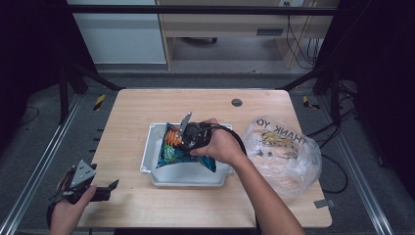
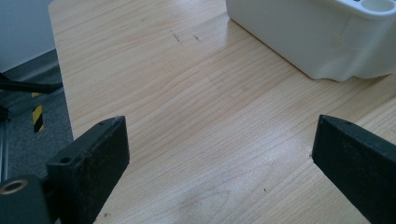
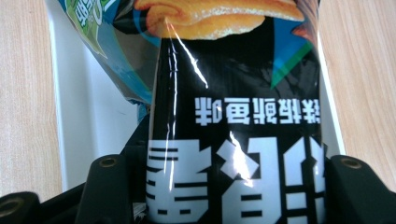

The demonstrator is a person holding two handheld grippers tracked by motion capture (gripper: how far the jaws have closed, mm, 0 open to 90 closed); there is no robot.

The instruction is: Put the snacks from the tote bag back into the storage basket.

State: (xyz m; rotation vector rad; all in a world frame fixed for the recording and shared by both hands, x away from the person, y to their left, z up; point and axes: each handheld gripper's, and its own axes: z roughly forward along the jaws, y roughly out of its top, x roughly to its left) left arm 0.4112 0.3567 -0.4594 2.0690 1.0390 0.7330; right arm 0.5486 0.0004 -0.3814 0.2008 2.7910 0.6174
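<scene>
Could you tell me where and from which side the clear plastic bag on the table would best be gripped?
Probably by the bunched, crumpled film at the top of the clear plastic bag, coming from above. It lies slumped on the table beside the white bin; its sides look loose and bulging, so raised folds offer the jaws something thin to pinch.

Table: I see a light wooden table (image 1: 147, 105) with a small dark round plug (image 1: 237, 102) near its far edge.
Middle: a white plastic tub (image 1: 188, 177) sits directly on the wood.
Right side: a clear plastic bag (image 1: 288, 154) with printed lettering lies just beside the tub.
Near right corner: a small grey piece (image 1: 325, 203) at the table edge.
</scene>
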